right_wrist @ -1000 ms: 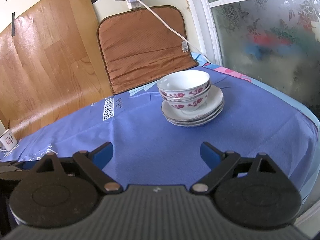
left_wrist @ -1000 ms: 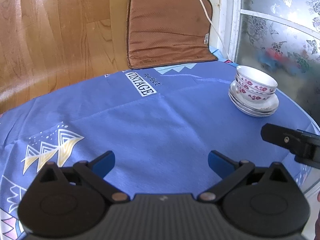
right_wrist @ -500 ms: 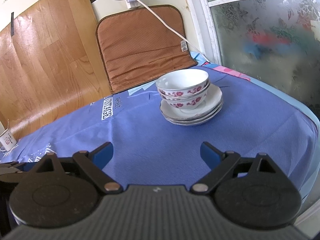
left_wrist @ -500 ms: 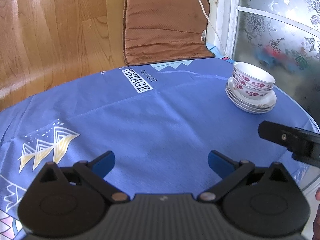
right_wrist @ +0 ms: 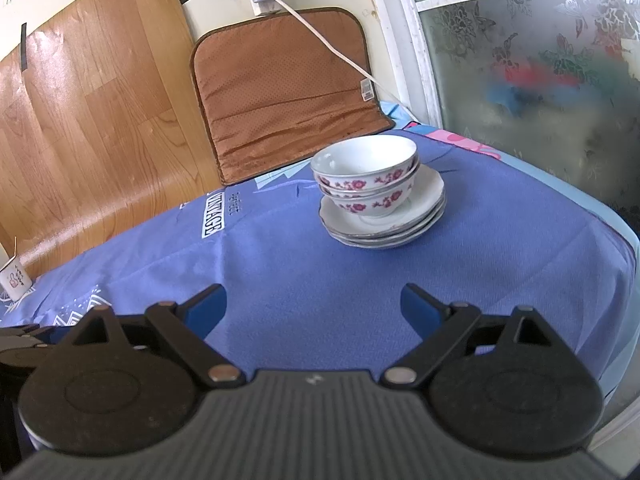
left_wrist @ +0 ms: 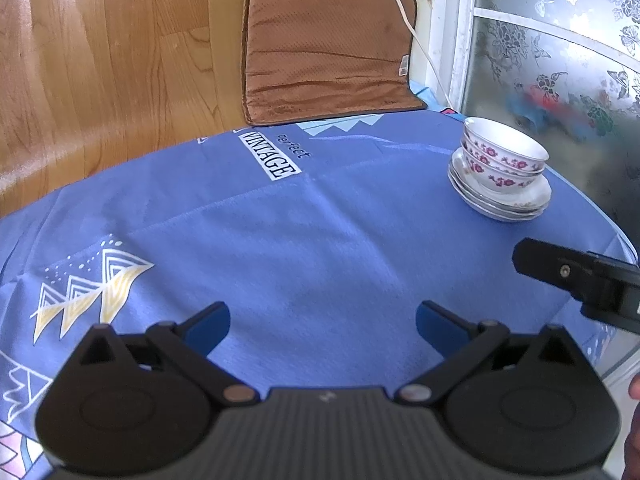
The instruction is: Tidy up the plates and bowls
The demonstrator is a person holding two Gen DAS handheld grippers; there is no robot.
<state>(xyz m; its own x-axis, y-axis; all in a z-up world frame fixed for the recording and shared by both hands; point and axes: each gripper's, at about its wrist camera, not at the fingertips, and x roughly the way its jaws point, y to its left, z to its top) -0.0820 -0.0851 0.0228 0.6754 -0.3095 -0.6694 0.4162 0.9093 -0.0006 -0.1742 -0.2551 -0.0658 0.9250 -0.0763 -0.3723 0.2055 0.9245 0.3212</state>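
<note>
Two white bowls with pink flowers (right_wrist: 366, 172) sit nested on a stack of white plates (right_wrist: 424, 208) at the far right of the blue tablecloth (right_wrist: 304, 272). The same stack shows in the left wrist view, bowls (left_wrist: 502, 160) on plates (left_wrist: 524, 200). My left gripper (left_wrist: 322, 326) is open and empty, low over the cloth, well short of the stack. My right gripper (right_wrist: 314, 308) is open and empty, facing the stack from a short distance. Part of the right gripper's body (left_wrist: 580, 280) shows at the right edge of the left wrist view.
A brown cushion (right_wrist: 288, 92) leans against the wall behind the table, with a white power cord (right_wrist: 328, 48) across it. A frosted glass door (right_wrist: 540, 64) stands to the right. A small white cup (right_wrist: 14, 280) sits at the far left. The table edge drops off on the right.
Both grippers have drawn back slightly from the stack, which looks a little smaller and farther. Both stay open and empty. The bowls and plates have not moved.
</note>
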